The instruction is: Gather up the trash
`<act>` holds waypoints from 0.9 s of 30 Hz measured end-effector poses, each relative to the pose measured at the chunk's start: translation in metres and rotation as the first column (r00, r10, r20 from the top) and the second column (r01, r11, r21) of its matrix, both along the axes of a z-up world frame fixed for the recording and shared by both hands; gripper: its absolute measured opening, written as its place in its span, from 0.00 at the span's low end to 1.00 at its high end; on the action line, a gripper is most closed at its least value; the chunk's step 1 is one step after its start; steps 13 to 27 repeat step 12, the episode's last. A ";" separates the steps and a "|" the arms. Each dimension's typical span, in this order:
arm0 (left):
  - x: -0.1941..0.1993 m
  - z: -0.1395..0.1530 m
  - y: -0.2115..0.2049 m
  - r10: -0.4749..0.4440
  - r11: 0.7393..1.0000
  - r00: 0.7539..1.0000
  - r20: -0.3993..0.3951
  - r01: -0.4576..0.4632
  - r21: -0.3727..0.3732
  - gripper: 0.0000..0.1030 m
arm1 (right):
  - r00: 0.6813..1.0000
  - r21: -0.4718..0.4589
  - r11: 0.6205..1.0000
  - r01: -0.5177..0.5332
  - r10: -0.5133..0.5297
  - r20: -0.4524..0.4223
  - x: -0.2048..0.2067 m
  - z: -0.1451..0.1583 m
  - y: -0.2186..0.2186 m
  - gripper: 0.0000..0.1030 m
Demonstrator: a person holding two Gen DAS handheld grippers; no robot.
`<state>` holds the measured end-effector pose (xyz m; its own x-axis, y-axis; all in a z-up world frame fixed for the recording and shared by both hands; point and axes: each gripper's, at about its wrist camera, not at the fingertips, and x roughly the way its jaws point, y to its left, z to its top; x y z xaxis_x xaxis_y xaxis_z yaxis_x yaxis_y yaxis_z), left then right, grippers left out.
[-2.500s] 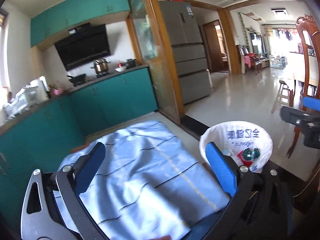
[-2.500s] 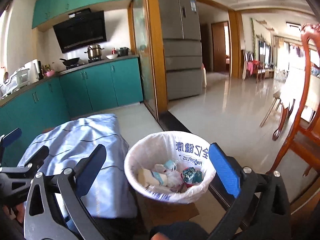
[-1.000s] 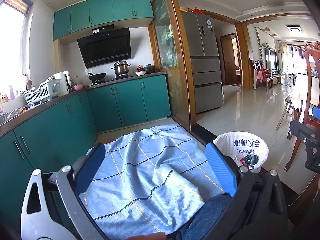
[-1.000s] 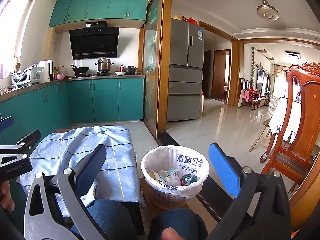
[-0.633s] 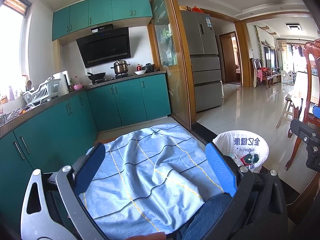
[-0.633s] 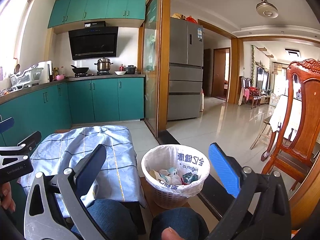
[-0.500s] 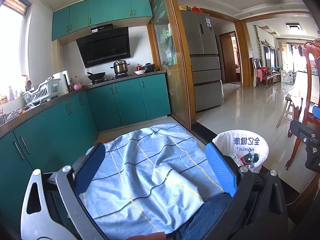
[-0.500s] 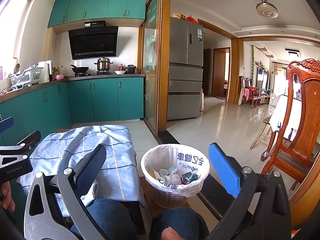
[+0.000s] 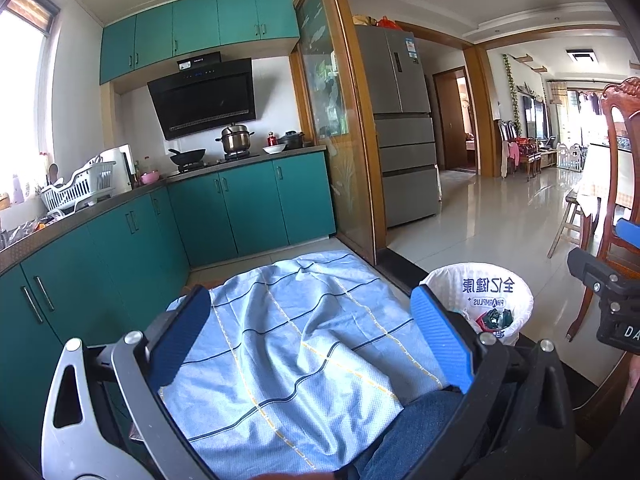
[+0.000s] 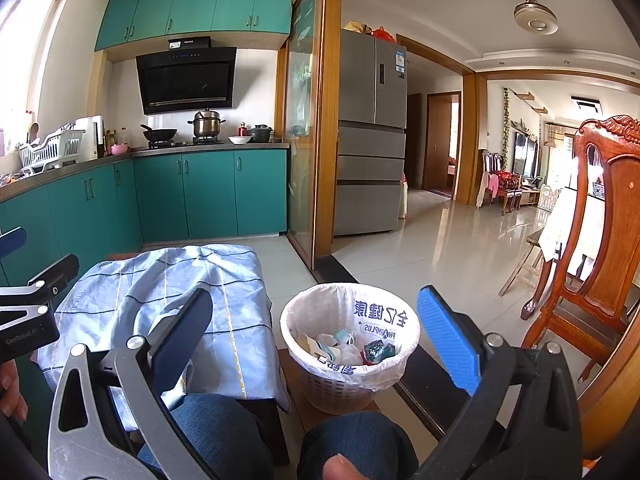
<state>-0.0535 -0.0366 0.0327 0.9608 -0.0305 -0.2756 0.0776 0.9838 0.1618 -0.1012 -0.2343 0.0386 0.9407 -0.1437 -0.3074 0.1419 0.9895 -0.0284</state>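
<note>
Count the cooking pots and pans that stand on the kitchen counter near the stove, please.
3. A black wok on the left, a steel pot with lid in the middle, a dark pot on the right beside a white bowl. Others may be hidden.

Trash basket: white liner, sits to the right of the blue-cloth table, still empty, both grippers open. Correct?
Not empty. The right wrist view shows the trash basket already holding crumpled wrappers and packets. The rest holds: white liner, right of the blue-cloth table, left gripper and right gripper open.
</note>
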 end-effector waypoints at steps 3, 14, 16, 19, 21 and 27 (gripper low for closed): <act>0.006 -0.002 0.006 -0.009 0.999 1.000 -0.014 0.008 -0.048 0.97 | 1.000 0.001 1.000 0.000 0.000 -0.007 0.001 -0.003 -0.001 0.97; 0.112 -0.059 0.071 0.067 0.983 0.949 -0.309 -0.115 -0.141 0.97 | 0.984 0.086 0.992 -0.093 0.105 -0.146 0.056 -0.027 -0.002 0.97; 0.112 -0.059 0.071 0.067 0.983 0.949 -0.309 -0.115 -0.141 0.97 | 0.984 0.086 0.992 -0.093 0.105 -0.146 0.056 -0.027 -0.002 0.97; 0.112 -0.059 0.071 0.067 0.983 0.949 -0.309 -0.115 -0.141 0.97 | 0.984 0.086 0.992 -0.093 0.105 -0.146 0.056 -0.027 -0.002 0.97; 0.112 -0.059 0.071 0.067 0.983 0.949 -0.309 -0.115 -0.141 0.97 | 0.984 0.086 0.992 -0.093 0.105 -0.146 0.056 -0.027 -0.002 0.97; 0.112 -0.059 0.071 0.067 0.983 0.949 -0.309 -0.115 -0.141 0.97 | 0.984 0.086 0.992 -0.093 0.105 -0.146 0.056 -0.027 -0.002 0.97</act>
